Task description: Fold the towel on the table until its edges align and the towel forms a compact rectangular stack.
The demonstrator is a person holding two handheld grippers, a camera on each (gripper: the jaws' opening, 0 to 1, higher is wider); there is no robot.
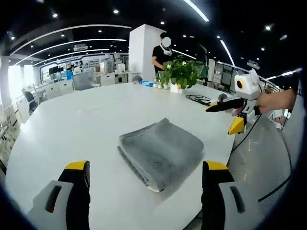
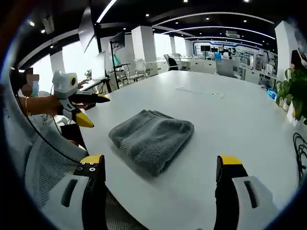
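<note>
The grey towel (image 1: 160,152) lies folded into a thick, soft, ribbed rectangle near the edge of the smooth white round table (image 1: 86,120). Both the left gripper (image 1: 145,191) and the right gripper (image 2: 160,184) hang spread wide and empty just short of it. A leafy potted plant (image 1: 180,73) stands across the table.

towel (image 1: 160,152): 1 | table (image 1: 86,120): 1 | potted plant (image 1: 181,73): 1 | hand-held grippers: 2
</note>
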